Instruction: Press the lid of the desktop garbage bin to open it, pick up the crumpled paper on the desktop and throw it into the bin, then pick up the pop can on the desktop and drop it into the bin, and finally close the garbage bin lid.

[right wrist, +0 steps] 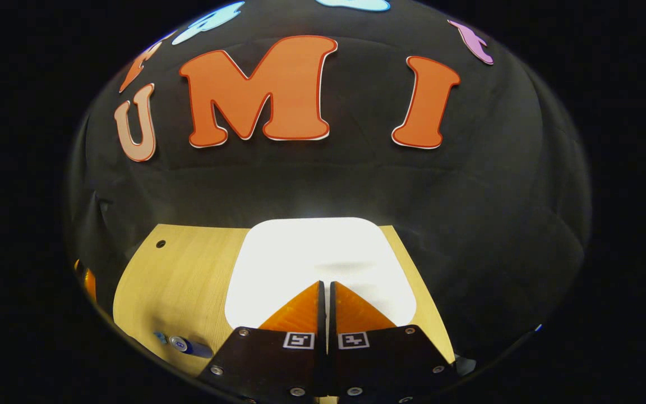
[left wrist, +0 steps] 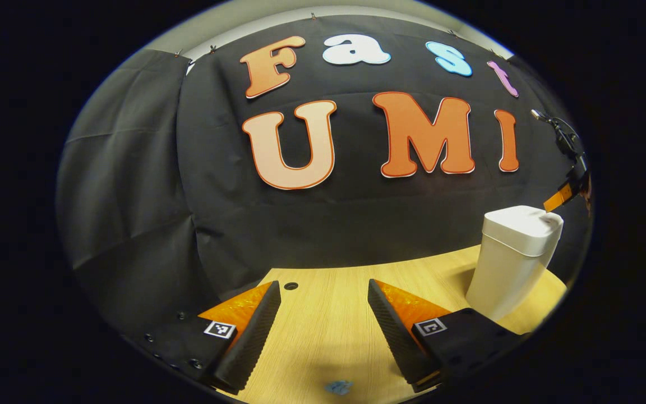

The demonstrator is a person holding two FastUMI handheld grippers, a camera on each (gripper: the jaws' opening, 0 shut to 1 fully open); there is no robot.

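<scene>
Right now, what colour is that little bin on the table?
White all over: the bin and its lid. The left gripper view shows it best.

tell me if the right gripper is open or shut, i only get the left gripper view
observer: Shut. The right gripper has its fingers together with nothing between them.
operator: where is it on the bin
observer: Its tips point at the middle of the white bin lid, on the near half. The lid lies flat, closed.
operator: any sign of the can
observer: Yes, the pop can lies on its side on the table, left of the bin in the right gripper view.
</scene>
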